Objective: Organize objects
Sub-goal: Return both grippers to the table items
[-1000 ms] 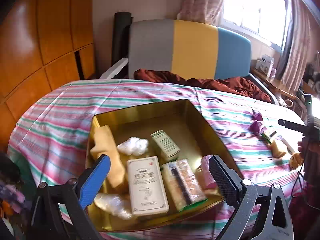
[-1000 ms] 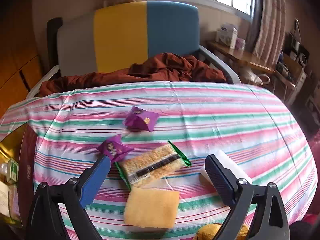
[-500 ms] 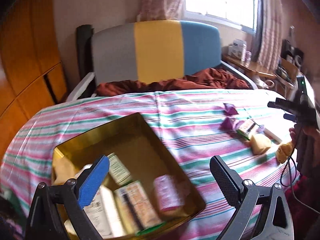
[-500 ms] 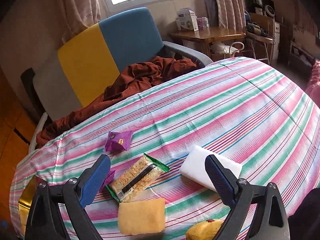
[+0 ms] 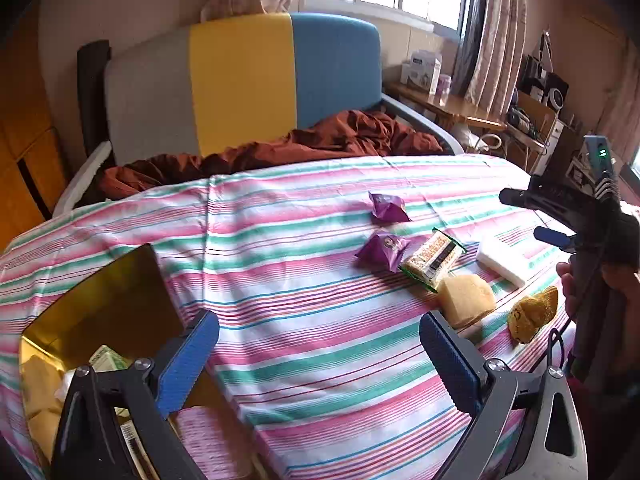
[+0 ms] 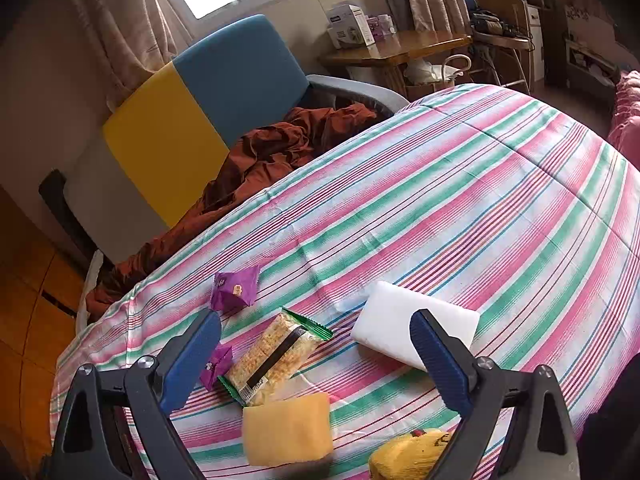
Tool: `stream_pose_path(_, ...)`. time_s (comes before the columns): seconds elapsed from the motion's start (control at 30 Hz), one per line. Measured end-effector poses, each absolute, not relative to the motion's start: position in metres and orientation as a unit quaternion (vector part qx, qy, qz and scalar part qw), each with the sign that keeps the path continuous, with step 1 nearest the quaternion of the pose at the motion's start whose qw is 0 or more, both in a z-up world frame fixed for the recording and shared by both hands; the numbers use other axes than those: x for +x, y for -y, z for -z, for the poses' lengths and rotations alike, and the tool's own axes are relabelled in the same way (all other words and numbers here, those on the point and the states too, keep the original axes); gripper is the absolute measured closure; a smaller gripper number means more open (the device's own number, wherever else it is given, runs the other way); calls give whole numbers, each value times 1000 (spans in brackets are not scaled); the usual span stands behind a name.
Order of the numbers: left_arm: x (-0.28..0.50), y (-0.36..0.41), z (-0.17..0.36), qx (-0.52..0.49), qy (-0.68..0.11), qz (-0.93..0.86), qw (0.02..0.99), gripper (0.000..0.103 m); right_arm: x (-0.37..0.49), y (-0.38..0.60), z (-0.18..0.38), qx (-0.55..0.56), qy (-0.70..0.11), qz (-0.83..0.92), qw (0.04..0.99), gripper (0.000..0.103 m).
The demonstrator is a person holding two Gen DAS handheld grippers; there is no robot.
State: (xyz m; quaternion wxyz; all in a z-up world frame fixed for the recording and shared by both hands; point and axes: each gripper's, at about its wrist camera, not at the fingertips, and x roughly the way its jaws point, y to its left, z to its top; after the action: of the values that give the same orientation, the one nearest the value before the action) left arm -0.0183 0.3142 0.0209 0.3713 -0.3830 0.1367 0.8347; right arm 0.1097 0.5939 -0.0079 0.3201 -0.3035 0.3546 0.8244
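Now our right gripper has its fingers spread wide with nothing between them, and it hovers over the loose items on the striped surface. Directly between the fingers lies the rice cracker pack. The white block is just to its right, partly behind the right finger, and the yellow sponge is just nearer. A small purple packet is beside the left finger, another purple packet lies farther away, and a yellow toy sits at the near edge.

Our left gripper is also released and carries nothing; it points across the surface toward the same group. At its left stands the gold tin, which already contains a green box, something white and yellowish, and a pink packet; the rest is hidden behind the gripper.

We judge that we are between items: several things are in the tin and six are not yet there. The next move probably asks the right gripper to descend on the cracker pack and close gently, because it could break.
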Motion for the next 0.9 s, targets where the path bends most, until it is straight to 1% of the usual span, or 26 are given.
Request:
stream_pose_path(0.07,-23,-326,-15,-387,-143,-829,377,2,116,-599,9,-294,-372,-819,323,6)
stream_pose_path(0.13,-29,-341,-9,-394,-149,-822,384,5,121,-603,9,-287,-387,-814,325,6)
stream_pose_path(0.2,-35,-357,-2,-406,-153,-810,393,12,124,-605,10,-284,-398,-811,321,6)
stream_pose_path(0.23,-39,-366,2,-422,-149,-800,400,14,124,-606,10,-283,-400,-811,320,6)
stream_pose_path(0.3,-49,-382,10,-453,-127,-782,409,21,124,-605,9,-281,-399,-813,317,6)
stream_pose_path(0.4,-69,-404,27,-511,-81,-753,407,25,123,-605,8,-280,-400,-815,311,6)
stream_pose_path(0.57,-104,-433,60,-599,-5,-713,364,25,122,-604,9,-281,-405,-817,299,6)
stream_pose_path(0.67,-120,-444,76,-626,37,-702,337,25,122,-605,10,-281,-407,-816,297,6)
stream_pose_path(0.77,-129,-456,81,-626,44,-709,320,24,121,-606,12,-284,-413,-815,291,6)
stream_pose_path(0.83,-127,-467,78,-617,25,-718,323,25,122,-607,12,-282,-414,-814,293,6)
stream_pose_path(0.9,-124,-477,78,-606,-2,-728,320,27,124,-609,12,-279,-416,-813,297,6)
